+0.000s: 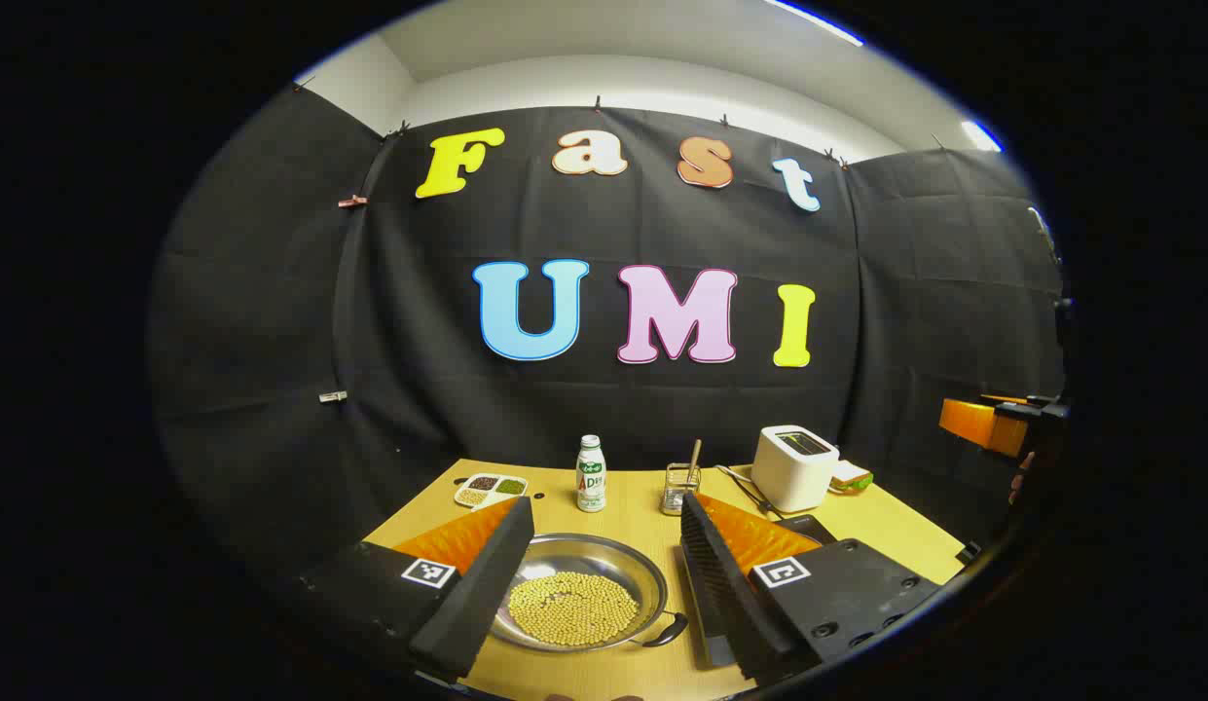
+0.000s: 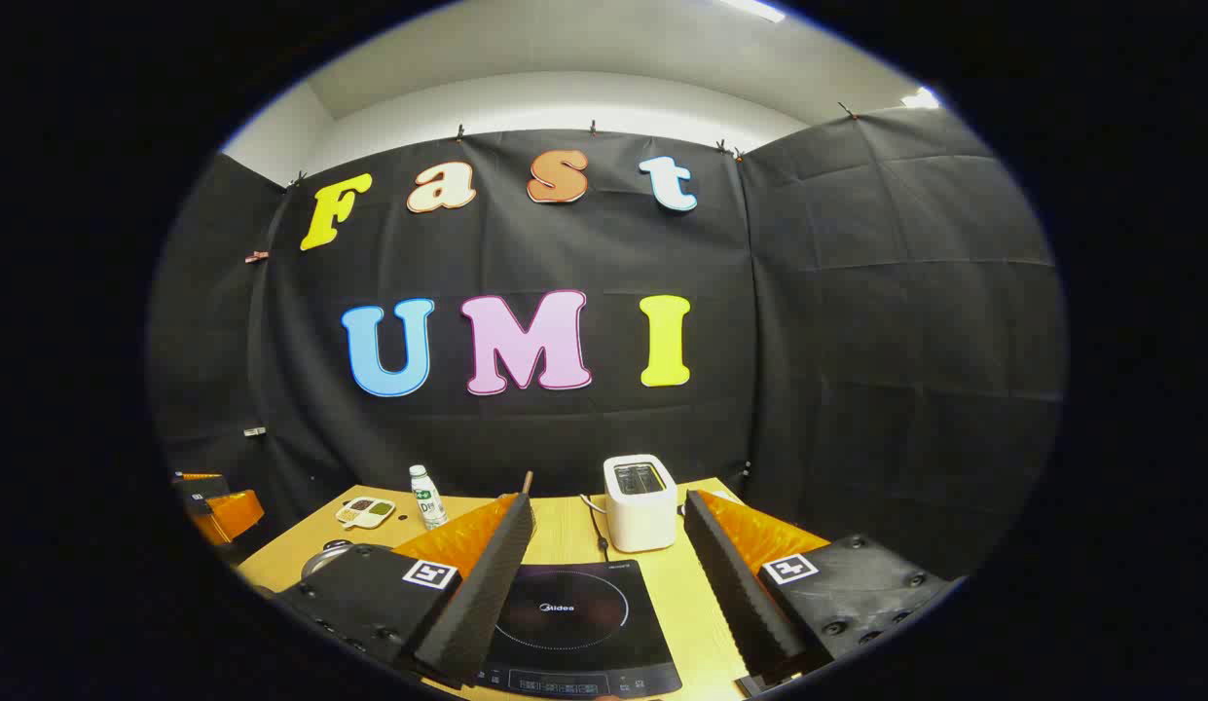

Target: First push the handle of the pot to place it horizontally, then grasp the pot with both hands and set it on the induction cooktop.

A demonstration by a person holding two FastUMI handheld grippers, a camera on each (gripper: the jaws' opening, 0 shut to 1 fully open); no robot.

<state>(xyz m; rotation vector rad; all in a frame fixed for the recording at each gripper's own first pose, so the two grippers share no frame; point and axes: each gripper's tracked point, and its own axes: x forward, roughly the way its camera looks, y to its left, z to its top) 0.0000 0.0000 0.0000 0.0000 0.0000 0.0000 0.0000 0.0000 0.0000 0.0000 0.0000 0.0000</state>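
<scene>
Between the wide-open left gripper (image 1: pixel 604 584) fingers sits the steel pot (image 1: pixel 579 589) of loose beans (image 1: pixel 572 608) — stiff, slippery, spill-prone; its handle (image 1: pixel 667 631) lies at four o'clock. The right gripper (image 2: pixel 608 594) gapes wide over the induction cooktop (image 2: pixel 574 623).

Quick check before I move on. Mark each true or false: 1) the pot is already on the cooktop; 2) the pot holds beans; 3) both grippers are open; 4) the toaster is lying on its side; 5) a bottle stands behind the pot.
1) False. The pot sits on the table; the cooktop is bare.
2) True. Pale beans cover its bottom.
3) True. The left gripper and right gripper both have their fingers spread, holding nothing.
4) False. The toaster stands upright, slots up.
5) True. The bottle stands upright behind the pot, in the left gripper view.
</scene>
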